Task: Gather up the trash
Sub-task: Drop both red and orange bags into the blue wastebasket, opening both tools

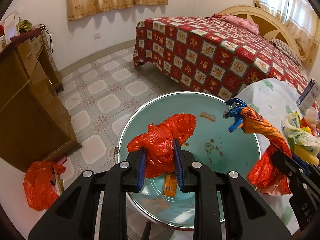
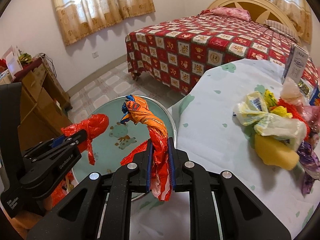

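My left gripper (image 1: 160, 147) is shut on a crumpled red plastic bag (image 1: 164, 136) and holds it over a round teal basin (image 1: 230, 140). An orange packet (image 1: 170, 187) lies in the basin under the bag. In the right wrist view my right gripper (image 2: 159, 142) is shut on a twisted orange, red and blue foil wrapper (image 2: 148, 118). The wrapper hangs over the basin's (image 2: 112, 160) right rim. Each view shows the other tool: the right gripper (image 1: 288, 156) with the wrapper (image 1: 260, 124), and the left gripper (image 2: 68, 140) with the red bag (image 2: 94, 128).
A table under a white cloth with green prints (image 2: 210, 130) touches the basin's right side and bears a pile of bags and wrappers (image 2: 270, 124) and a carton (image 2: 295, 66). Beyond are a red-checked bed (image 1: 210, 56), a wooden cabinet (image 1: 26, 100) and a red bag (image 1: 40, 186) low at the left.
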The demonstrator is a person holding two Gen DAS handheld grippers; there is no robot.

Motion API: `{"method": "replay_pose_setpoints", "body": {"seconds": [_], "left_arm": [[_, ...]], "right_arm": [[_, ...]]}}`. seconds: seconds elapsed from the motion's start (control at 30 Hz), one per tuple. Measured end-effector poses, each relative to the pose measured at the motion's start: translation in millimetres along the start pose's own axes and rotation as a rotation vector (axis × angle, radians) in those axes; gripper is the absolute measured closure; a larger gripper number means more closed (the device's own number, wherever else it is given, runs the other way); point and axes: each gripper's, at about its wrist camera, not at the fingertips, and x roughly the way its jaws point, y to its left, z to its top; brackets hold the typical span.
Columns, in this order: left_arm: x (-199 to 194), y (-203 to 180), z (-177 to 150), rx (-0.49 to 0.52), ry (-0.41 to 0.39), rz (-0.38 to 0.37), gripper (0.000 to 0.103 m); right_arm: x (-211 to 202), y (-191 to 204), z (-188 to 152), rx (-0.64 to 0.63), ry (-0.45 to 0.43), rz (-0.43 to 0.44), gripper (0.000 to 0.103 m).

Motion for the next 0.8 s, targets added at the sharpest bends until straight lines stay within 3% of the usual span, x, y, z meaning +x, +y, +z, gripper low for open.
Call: {"method": "replay_pose_setpoints", "body": {"seconds": [0.37, 0.63, 0.77, 0.8], "left_arm": [[17, 2, -6, 0.022, 0.039, 0.032, 0.079], [18, 3, -4, 0.024, 0.040, 0.047, 0.074], [13, 1, -2, 0.041, 0.007, 0.090, 0.057], [10, 1, -2, 0.043, -0.007, 0.104, 0.046]], "right_arm": [[34, 17, -2, -0.042, 0.064, 0.019, 0.087], [35, 14, -1, -0.023, 0.062, 0.046, 0.084], [24, 10, 1, -0.002, 0.034, 0.037, 0.084], [19, 7, 1, 0.008, 0.021, 0.036, 0.082]]}}
